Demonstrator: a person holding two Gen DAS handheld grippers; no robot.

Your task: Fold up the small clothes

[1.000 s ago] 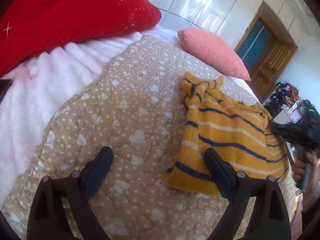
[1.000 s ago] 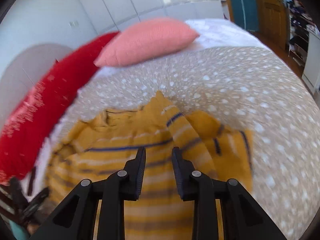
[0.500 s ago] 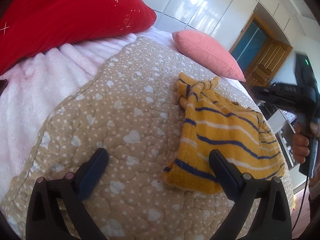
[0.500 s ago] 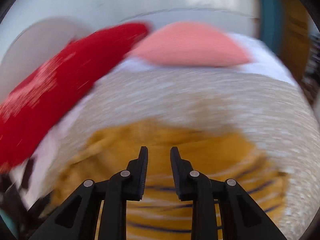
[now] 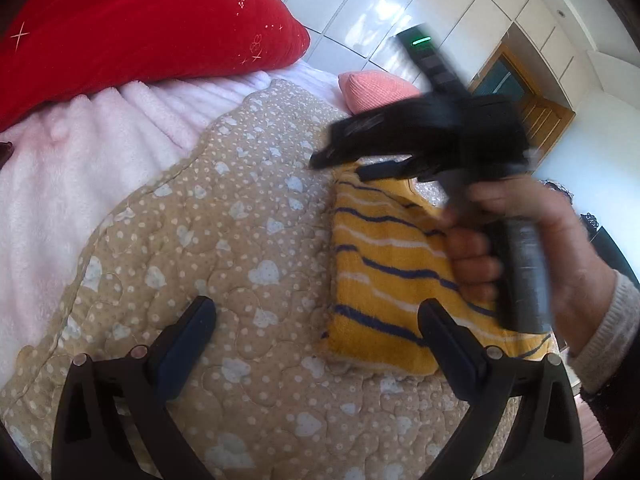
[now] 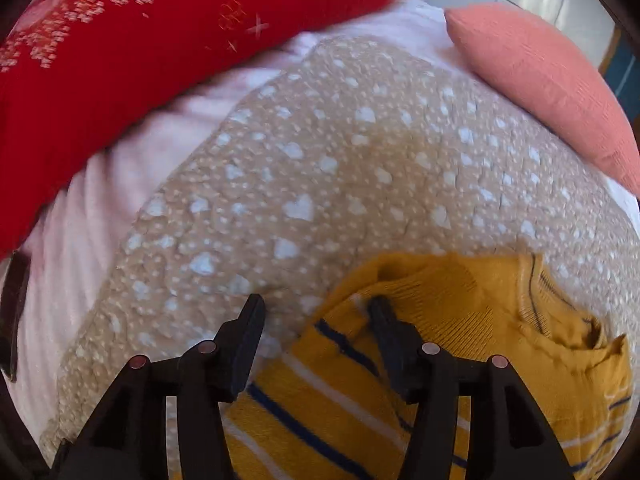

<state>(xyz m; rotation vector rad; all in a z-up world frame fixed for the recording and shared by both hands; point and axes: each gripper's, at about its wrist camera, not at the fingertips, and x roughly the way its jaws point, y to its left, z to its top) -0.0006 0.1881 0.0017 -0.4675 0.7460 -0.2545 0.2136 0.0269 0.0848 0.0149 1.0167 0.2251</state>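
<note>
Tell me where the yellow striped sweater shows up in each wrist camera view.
Left wrist: yellow striped sweater lies right of centre on the beige quilt, partly behind the right hand-held gripper.
Right wrist: sweater fills the lower right.
Shared landmark: pink pillow.

Left wrist view: low over quilt (image 5: 240, 216), facing the pillows at frame top; sweater (image 5: 384, 264) right of centre. Right wrist view: closer, sweater (image 6: 400, 380) at lower right. Shared: quilt, sweater, both pillows.
</note>
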